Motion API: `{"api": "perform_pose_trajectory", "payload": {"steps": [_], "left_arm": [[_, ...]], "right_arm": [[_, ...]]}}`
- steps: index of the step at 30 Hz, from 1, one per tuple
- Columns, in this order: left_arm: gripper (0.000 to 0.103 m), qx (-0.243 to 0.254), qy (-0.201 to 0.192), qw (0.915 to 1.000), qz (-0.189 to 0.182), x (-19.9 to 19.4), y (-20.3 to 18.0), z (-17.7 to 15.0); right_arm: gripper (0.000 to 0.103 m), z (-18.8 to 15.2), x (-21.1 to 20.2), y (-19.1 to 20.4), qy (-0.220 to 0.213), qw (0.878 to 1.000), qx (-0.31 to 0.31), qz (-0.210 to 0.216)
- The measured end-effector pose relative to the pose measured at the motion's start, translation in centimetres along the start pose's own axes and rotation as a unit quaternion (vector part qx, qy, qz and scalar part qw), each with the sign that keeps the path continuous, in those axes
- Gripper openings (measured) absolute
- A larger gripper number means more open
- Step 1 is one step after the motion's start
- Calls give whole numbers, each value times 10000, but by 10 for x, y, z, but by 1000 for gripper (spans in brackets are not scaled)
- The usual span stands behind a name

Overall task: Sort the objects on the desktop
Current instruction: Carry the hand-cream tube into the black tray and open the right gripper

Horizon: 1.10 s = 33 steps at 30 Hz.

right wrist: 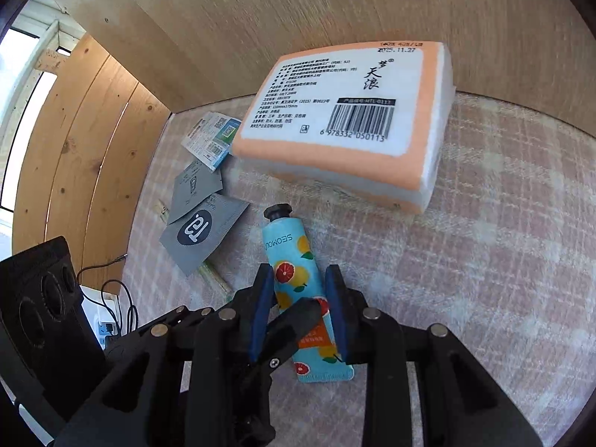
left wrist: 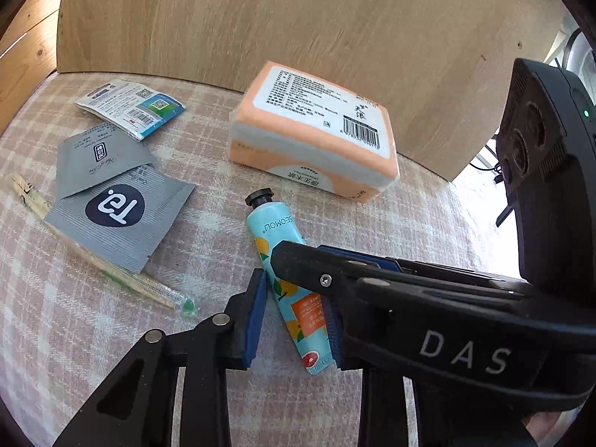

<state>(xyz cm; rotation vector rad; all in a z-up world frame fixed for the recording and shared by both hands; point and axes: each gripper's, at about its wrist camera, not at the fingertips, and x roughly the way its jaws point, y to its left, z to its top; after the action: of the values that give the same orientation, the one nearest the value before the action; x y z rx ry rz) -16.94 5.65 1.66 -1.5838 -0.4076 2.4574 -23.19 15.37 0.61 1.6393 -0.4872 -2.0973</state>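
Note:
A light-blue hand cream tube with fruit print and a black cap lies on the pink checked cloth. My left gripper straddles its lower half. The left pad stands a little off the tube, so the jaws are open. My right gripper reaches in from the right across the tube's middle. In the right wrist view the tube sits between the blue pads of the right gripper, and both pads look pressed on its sides. One left gripper finger crosses over the tube there.
An orange-and-white tissue pack lies behind the tube near the wooden back panel. To the left are two grey sachets, a blue-white packet and wrapped chopsticks. Cables and a power strip lie beyond the cloth's left edge.

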Motion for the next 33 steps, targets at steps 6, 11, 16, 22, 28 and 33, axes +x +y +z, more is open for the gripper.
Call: {"api": "perform_pose_trajectory", "payload": {"steps": [6,11,16,22,28,33], "left_arm": [[28,266,-7,9996,55,-14,-17,-19],[28,419,-54,9991,-32,-32,-33,-28],[28,657,-68,9976,-188,-48,-59,-35],[28,1094,-47,9929,-472,-61,-114,-54],[28,1712,126,9813,-871,-72,-184,-82],[28,2287,398,9646,-1255,-77,-249,-114]], "right_arm": [[29,-24,-18,-4,-134,9997,179,118],[29,-40,-43,-8,-309,9989,282,217],[29,-61,-80,-10,-631,9973,352,96],[29,-95,-138,-35,-1022,9928,628,-76],[29,-144,-200,-74,-1472,9818,1150,-342],[29,-196,-256,-110,-1786,9700,1505,-677]]}}
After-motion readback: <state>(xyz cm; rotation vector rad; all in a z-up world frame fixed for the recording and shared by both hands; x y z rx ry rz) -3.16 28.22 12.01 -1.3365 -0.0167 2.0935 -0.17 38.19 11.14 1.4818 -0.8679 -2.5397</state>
